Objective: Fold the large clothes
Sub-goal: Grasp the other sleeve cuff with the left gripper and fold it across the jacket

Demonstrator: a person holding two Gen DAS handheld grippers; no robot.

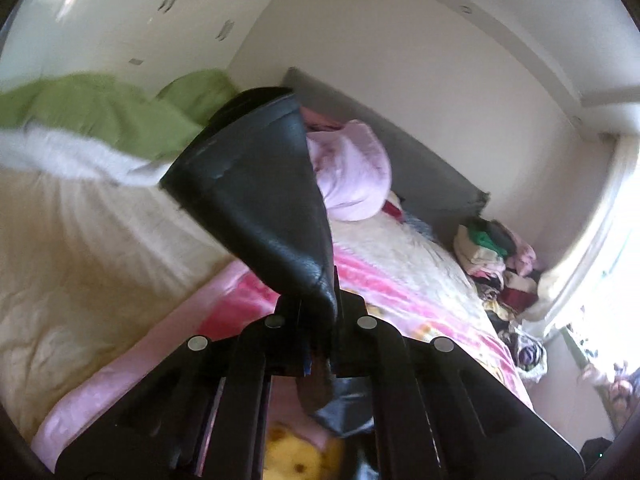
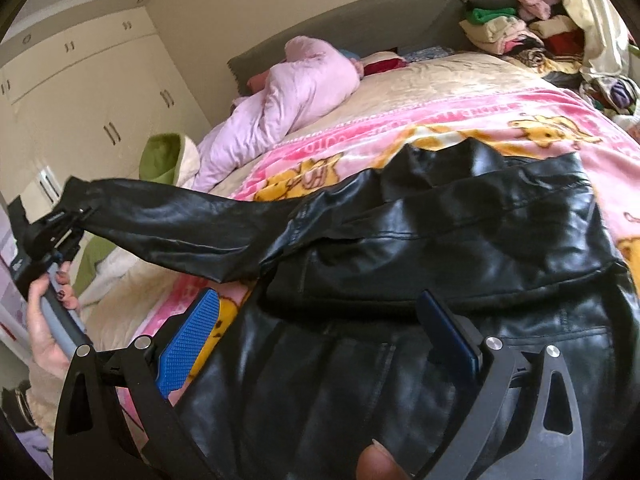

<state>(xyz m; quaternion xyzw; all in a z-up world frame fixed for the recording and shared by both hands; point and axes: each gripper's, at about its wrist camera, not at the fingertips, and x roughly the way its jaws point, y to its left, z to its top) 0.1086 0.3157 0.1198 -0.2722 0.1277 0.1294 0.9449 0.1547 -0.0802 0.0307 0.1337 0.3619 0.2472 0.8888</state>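
Black leather jacket (image 2: 420,280) lies on a pink blanket (image 2: 460,120) on the bed. Left gripper (image 1: 320,320) is clamped on its sleeve (image 2: 172,220), holding it stretched sideways. Right gripper (image 2: 320,328) hovers over the jacket, jaws apart.

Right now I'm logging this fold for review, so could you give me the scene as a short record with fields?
garment: black leather jacket, body lying on the bed
sleeve: sleeve stretched out to the left, off the bed
left gripper: left gripper shut on the sleeve end
right gripper: right gripper open above the jacket body
bedding: pink cartoon blanket
background: clothes pile by the headboard
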